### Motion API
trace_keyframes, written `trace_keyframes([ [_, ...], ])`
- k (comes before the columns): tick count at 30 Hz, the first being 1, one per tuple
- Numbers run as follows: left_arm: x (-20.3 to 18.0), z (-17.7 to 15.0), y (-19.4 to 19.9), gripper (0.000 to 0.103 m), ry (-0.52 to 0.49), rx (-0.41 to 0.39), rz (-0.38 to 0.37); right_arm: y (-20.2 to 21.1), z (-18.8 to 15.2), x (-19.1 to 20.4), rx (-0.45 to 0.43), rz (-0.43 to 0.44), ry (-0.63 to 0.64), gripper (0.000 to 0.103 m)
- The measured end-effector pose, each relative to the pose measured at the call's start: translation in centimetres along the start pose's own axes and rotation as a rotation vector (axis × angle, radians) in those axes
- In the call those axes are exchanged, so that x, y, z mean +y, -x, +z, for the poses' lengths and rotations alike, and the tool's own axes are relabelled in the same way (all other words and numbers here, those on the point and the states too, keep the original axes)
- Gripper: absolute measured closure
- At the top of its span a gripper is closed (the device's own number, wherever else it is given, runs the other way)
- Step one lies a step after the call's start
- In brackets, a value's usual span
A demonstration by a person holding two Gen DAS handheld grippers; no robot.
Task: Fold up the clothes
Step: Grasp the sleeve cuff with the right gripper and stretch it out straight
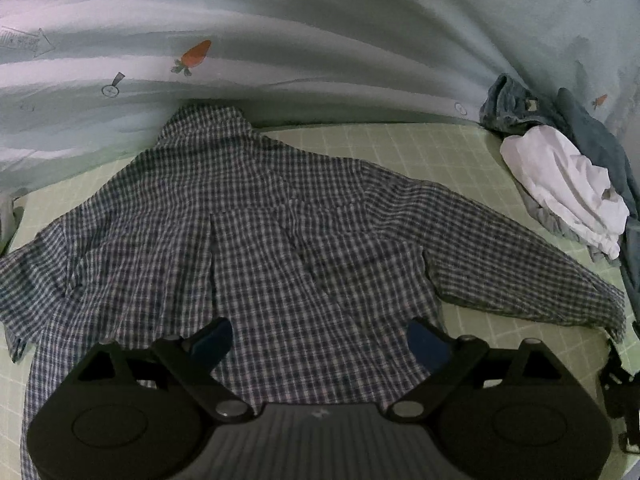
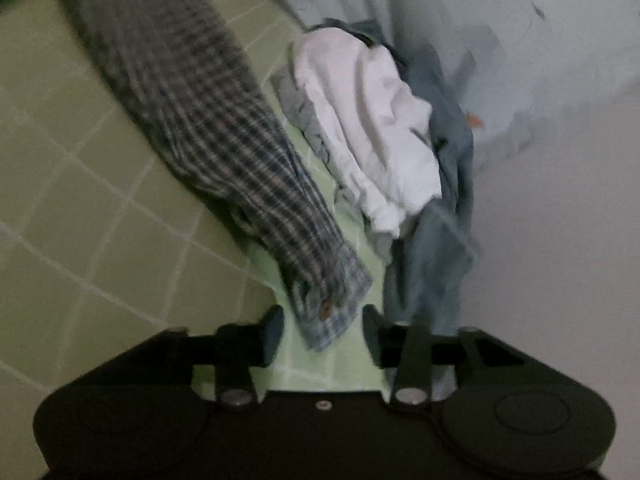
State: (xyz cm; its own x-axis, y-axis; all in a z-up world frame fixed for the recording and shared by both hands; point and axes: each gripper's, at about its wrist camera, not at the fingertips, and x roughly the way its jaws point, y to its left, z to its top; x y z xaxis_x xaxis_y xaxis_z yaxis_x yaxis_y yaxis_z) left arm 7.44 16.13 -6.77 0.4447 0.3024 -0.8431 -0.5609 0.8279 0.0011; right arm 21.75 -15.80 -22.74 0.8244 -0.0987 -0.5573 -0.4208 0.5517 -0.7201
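Nearest the lens, the left gripper point(image 1: 320, 340) hovers with its jaws spread wide and nothing between them, just above the lower back panel of the checked shirt point(image 1: 256, 240), which serves here as the landmark. The shirt lies flat and face down on the green gridded mat point(image 1: 440, 148), sleeves spread to either side and collar pointing away toward the draped carrot-print sheet point(image 1: 240, 20) behind it. At the end of the shirt's right sleeve, the right gripper point(image 2: 324, 330) stands with its jaws parted on either side of the buttoned cuff point(image 2: 332, 304); motion blur makes contact hard to judge, but the fingers appear not to have closed on the cloth. The fabric looks thin, light and limp: it is likely to sag and slide unless pinched at a doubled edge such as the cuff, hem or shoulder seam, and the cuff offers the firmest hold. Just beyond that sleeve sits a heap of unfolded laundry, a white garment point(image 1: 568, 184) over blue denim point(image 1: 516, 104). The shirt's hem is hidden under the left gripper body, and the left sleeve's end is cut off at the frame edge.
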Motion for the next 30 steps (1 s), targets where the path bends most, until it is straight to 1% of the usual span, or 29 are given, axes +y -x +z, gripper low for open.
trace_keyframes([
  [1,-0.1,0.0,0.0,0.009,-0.002,0.001,-0.002,0.4,0.3,-0.6,0.010,0.028,-0.072,0.053],
  [3,-0.3,0.0,-0.1,0.009,-0.006,0.003,-0.005,0.9,0.6,-2.3,0.018,0.087,-0.250,0.037],
  [4,-0.4,0.0,0.0,0.009,-0.011,0.000,-0.006,0.8,0.5,-3.2,0.008,0.115,-0.344,0.032],
  [5,-0.5,0.0,0.1,0.009,-0.016,-0.003,-0.007,0.9,0.3,-4.1,-0.007,0.144,-0.449,0.022],
  [6,-0.6,0.0,0.2,0.009,-0.020,-0.005,-0.008,0.9,-0.2,-5.0,-0.021,0.180,-0.569,0.016],
  [8,-0.6,0.0,0.3,0.009,-0.019,-0.010,-0.005,0.3,-1.1,-7.2,-0.032,0.262,-0.814,0.013],
  [11,-0.3,0.0,0.5,0.009,-0.007,-0.021,0.011,-1.6,-2.6,-9.0,-0.022,0.364,-1.104,0.011],
  [13,0.1,-0.1,0.7,0.009,0.006,-0.028,0.024,-2.9,-2.8,-9.2,0.008,0.357,-1.178,0.010],
  [15,0.4,-0.1,0.9,0.009,0.021,-0.032,0.035,-4.2,-2.1,-8.6,0.075,0.298,-1.108,0.010],
  [16,0.5,-0.2,1.0,0.009,0.025,-0.031,0.040,-4.8,-1.4,-8.1,0.109,0.256,-1.033,0.010],
  [17,0.5,-0.2,1.2,0.009,0.028,-0.032,0.044,-5.0,-0.9,-7.6,0.121,0.233,-0.966,0.014],
  [18,0.5,-0.3,1.3,0.009,0.031,-0.032,0.048,-5.2,-0.5,-7.0,0.120,0.231,-0.903,0.018],
  [20,0.5,-0.4,1.5,0.009,0.037,-0.033,0.057,-5.1,-0.5,-6.7,0.092,0.251,-0.874,0.031],
  [22,0.4,-0.5,1.9,0.009,0.039,-0.038,0.066,-5.2,-0.6,-6.8,0.088,0.257,-0.901,0.036],
  [23,0.3,-0.5,2.1,0.009,0.038,-0.043,0.072,-5.1,-0.7,-7.0,0.087,0.240,-0.900,0.049],
  [24,0.2,-0.7,2.5,0.009,0.037,-0.048,0.077,-5.1,-0.8,-7.2,0.091,0.208,-0.895,0.058],
  [25,0.2,-0.8,2.7,0.009,0.038,-0.052,0.083,-5.2,-0.9,-7.5,0.095,0.181,-0.893,0.058],
  [28,0.0,-1.3,3.6,0.009,0.042,-0.062,0.099,-6.4,-1.4,-9.0,0.104,0.161,-0.911,0.058],
  [30,0.2,-1.9,4.2,0.009,0.052,-0.068,0.107,-6.8,-1.4,-9.5,0.109,0.116,-0.880,0.059],
])
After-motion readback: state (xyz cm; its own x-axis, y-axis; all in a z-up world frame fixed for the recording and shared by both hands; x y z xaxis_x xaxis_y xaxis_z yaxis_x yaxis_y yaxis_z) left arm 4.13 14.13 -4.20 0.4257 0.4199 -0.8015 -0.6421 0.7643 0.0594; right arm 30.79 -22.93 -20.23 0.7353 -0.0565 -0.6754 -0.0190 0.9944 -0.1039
